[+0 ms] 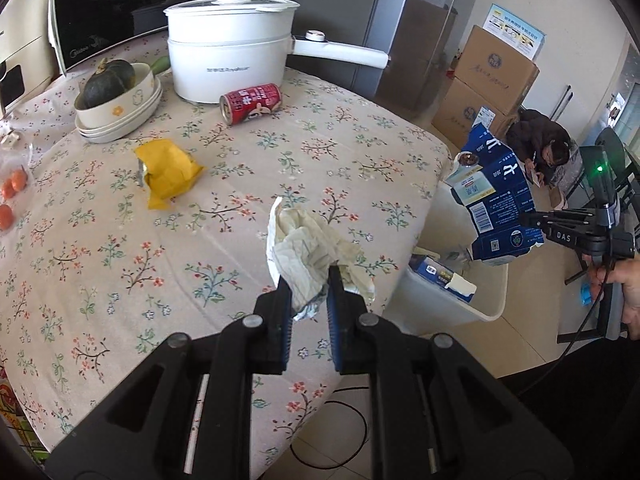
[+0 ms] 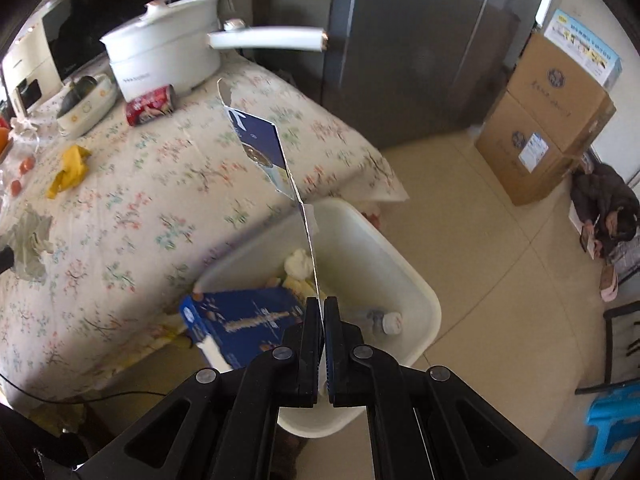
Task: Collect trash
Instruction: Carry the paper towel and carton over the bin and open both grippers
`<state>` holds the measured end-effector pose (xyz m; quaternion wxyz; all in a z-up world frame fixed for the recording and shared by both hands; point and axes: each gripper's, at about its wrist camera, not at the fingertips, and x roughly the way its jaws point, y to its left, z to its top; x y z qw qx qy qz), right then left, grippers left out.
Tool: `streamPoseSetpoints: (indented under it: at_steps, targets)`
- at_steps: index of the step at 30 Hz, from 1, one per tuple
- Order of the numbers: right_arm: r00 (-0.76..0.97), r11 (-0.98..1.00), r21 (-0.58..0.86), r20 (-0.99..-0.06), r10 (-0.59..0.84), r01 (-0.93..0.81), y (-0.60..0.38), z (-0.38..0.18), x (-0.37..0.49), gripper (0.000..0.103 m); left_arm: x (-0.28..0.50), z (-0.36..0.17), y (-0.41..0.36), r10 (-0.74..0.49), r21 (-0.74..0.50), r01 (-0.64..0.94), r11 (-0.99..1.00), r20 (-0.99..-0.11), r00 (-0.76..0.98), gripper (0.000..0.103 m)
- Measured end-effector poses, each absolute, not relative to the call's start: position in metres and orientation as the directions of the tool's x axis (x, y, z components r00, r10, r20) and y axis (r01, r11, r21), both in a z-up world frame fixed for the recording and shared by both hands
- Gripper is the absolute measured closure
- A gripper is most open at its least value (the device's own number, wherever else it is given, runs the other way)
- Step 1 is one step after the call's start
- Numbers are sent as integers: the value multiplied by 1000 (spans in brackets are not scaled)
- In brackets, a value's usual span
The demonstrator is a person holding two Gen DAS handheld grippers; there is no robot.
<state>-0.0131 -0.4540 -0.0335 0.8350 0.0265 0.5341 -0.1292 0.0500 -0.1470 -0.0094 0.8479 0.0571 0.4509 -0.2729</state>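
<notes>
Flattened carton (image 2: 260, 148), seemingly above bin (image 2: 420, 292), pinched by right gripper (image 2: 321, 304).

Both wrist views downward, sharing table (image 1: 240, 200) and bin (image 2: 400, 280).

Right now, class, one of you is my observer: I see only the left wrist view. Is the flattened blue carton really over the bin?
Observer: Yes. From the right wrist, the flattened blue carton hangs edge-on over the white bin, pinched in the right gripper jaws.
Operator: What lies beside the blue box in there?
Observer: A clear plastic bottle with a white cap.
Operator: Anything else?
Observer: A white crumpled wad at the far end.
</notes>
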Motion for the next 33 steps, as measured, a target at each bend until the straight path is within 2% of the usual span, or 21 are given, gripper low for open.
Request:
streamPoseSetpoints:
  at_steps: [5,8,11,12,13,23,30,33]
  targets:
    - [344,960,-67,-925,-162,273,-473,-55,-14,99,44,-11,-180,-424,-127,571,811,-800,425,86]
    - [320,956,-21,-940,-119,293,-484,-65,-11,94,40,-11,-202,-444,-121,611,782,-796,411,86]
    - [322,949,-13,-939,-120,316,-491,-65,-13,72,38,-12,-228,-465,-129,643,755,-796,387,86]
    - [333,947,-8,-935,-121,321,-492,-63,-15,59,37,-13,-238,-473,-130,656,743,-796,377,86]
    - [347,945,-2,-930,-122,326,-494,-60,-18,52,36,-14,-247,-477,-128,668,733,-797,371,86]
    - [382,938,33,-918,-108,344,-505,-51,-28,52,36,-42,-328,-493,-140,737,662,-821,287,86]
    - [383,934,19,-915,-127,357,-509,-50,-29,51,40,-56,-351,-485,-118,757,642,-827,283,85]
    - [385,934,18,-914,-129,356,-509,-49,-29,50,39,-59,-353,-482,-118,765,633,-833,271,77]
